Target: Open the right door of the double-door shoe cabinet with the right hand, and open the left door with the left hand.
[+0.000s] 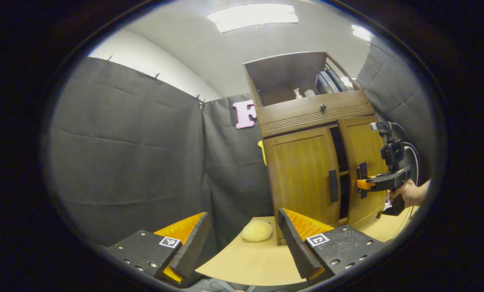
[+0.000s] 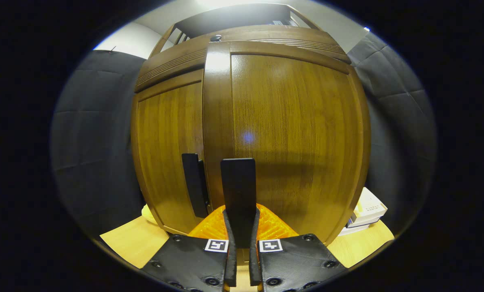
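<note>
Right claw (image 2: 242,227) clamped on the right door handle (image 2: 238,190), 6 o'clock in the right gripper view. Right door (image 1: 361,162) is ajar, gap showing beside the left door (image 1: 302,174). Step in hand looks like swinging the right door open. Left claw (image 1: 242,239) released, holding nothing, well apart from the cabinet on the desk (image 1: 250,259). Next: left door handle (image 1: 333,185), at 3 o'clock.

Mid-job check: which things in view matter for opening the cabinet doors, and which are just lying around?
Job: right door, ajar; its handle, clamped by right gripper; left door, closed; its handle; left gripper, open.
Lying about: yellow sponge, books, shelf bottles.
</note>
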Motion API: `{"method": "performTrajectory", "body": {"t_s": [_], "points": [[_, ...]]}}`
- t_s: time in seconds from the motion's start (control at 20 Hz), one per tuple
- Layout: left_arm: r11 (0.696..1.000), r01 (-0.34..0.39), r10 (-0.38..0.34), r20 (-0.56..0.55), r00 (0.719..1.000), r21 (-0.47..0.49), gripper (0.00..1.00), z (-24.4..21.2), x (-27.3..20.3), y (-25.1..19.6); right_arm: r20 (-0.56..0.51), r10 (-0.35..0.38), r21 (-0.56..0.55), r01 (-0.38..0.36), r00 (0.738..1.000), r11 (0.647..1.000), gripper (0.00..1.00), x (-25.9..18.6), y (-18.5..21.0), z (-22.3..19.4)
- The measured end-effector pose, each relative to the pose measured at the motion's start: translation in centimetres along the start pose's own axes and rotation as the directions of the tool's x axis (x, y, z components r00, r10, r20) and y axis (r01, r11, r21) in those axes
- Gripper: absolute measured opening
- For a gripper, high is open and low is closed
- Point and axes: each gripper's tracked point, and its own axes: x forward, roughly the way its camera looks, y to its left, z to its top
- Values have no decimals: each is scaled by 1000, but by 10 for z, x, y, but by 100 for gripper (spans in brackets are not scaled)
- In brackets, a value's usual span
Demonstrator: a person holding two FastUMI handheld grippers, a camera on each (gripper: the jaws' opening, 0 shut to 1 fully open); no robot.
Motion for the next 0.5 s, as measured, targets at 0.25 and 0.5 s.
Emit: {"method": "performTrajectory", "body": {"t_s": [0.25, 0.5], "points": [[998, 68, -68, 10, 998, -18, 99, 1, -3, -6, -2, 2, -1, -2, 1000, 1000, 14, -35, -12, -3], [990, 135, -134, 20, 991, -30, 99, 6, -3, -9, -3, -12, -7, 12, 1000, 1000, 13, -64, -28, -8]]}}
